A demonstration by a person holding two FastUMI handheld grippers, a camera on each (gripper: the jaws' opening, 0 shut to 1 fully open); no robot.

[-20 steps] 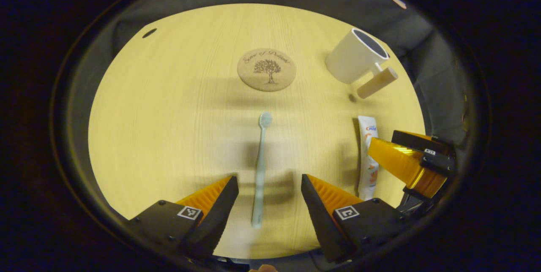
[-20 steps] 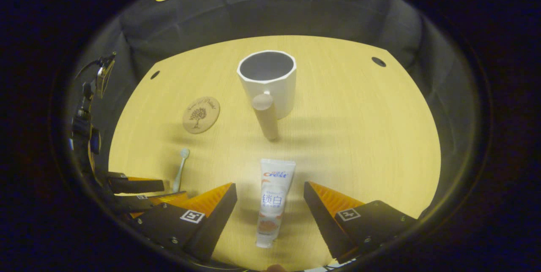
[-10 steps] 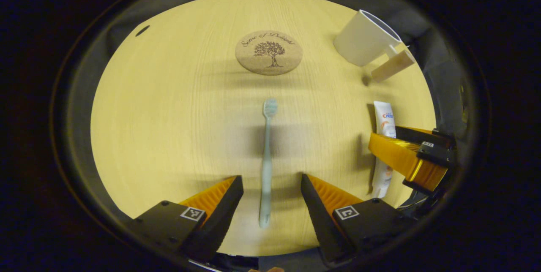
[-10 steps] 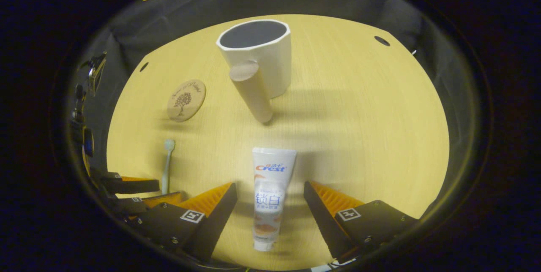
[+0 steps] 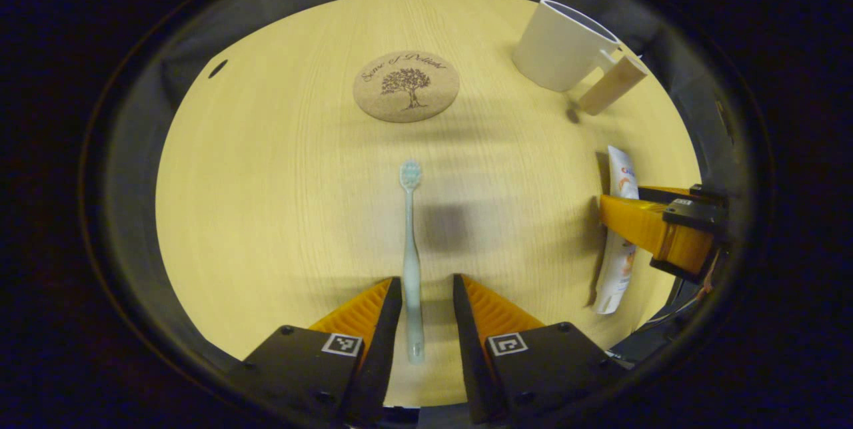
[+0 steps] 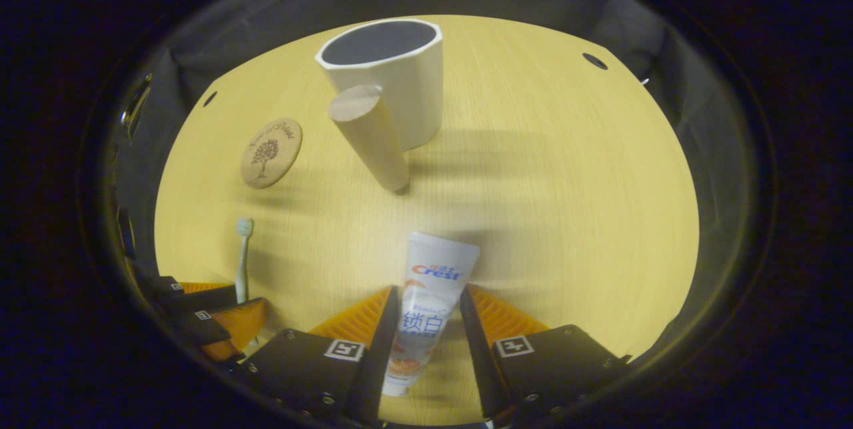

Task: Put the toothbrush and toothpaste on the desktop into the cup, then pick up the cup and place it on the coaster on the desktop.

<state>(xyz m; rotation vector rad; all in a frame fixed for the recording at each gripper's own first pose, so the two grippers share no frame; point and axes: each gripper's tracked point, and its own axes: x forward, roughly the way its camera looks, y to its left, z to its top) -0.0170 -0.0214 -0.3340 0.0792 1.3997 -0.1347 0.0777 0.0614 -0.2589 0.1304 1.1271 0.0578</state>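
**Both hand-held grippers closing around their items on the surface**

Your left hand-held gripper (image 5: 421, 296) sits low over the wooden surface (image 5: 266, 202) with the toothbrush (image 5: 410, 256) lying between its fingers. The left finger touches the handle; the right finger stands just beside it with a thin gap, so the fingers are nearly together but not yet clamped on it. The toothbrush lies flat, bristle head pointing away from you toward the coaster (image 5: 406, 86).

Your right hand-held gripper (image 6: 426, 312) has the toothpaste (image 6: 426, 302) between its fingers. Both fingers sit right against the sides of the tube, and I cannot tell whether they press on it. The tube lies with its flat crimped end pointing toward the cup (image 6: 386, 76) and its cap toward you, slightly tilted to the right.

The cup stands upright at the far side of the surface, open and with nothing visible inside, its thick wooden handle (image 6: 368, 136) facing your right hand-held gripper. The coaster lies flat to the left of the cup, well apart from it, with nothing on it.

In the left gripper view, the right hand-held gripper's finger (image 5: 643, 229) crosses over the toothpaste at the right edge.
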